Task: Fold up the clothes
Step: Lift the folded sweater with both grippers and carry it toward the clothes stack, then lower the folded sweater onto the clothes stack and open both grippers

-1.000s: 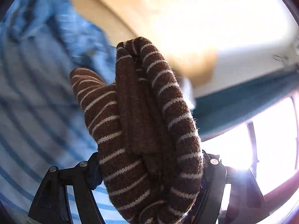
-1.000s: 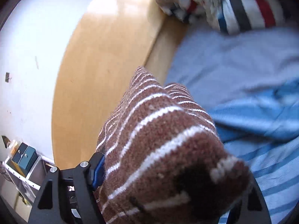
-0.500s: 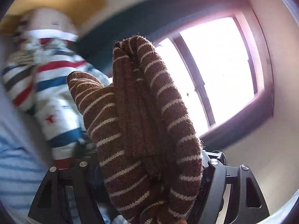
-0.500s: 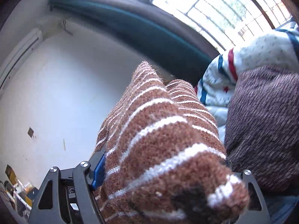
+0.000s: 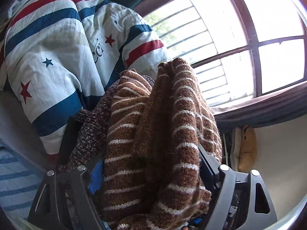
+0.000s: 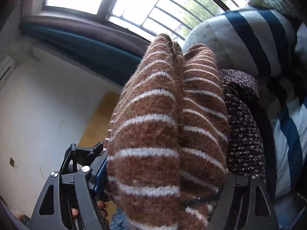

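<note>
A folded brown sweater with thin white stripes (image 5: 153,134) fills the space between the fingers of my left gripper (image 5: 151,153), whose jaws are opening while the knit still touches both pads. The same sweater (image 6: 163,124) bulges out of my right gripper (image 6: 167,168), whose jaws are also opening around it. The bundle lies against a dark speckled knit garment (image 5: 92,126) (image 6: 241,115), which sits beside it on the bed. Fingertips of a hand (image 6: 101,209) show under the right gripper.
A quilt with red and blue stripes and stars (image 5: 57,48) (image 6: 249,34) is heaped behind the knitwear. A barred window (image 5: 249,28) (image 6: 134,0) is beyond. A blue-striped bed sheet (image 5: 15,182) lies at lower left; a white wall (image 6: 38,105) is to the left.
Both grippers swung with the sweater from over the blue-striped sheet and wooden floor toward the quilt and window. The dark speckled garment now lies right beside the sweater.
</note>
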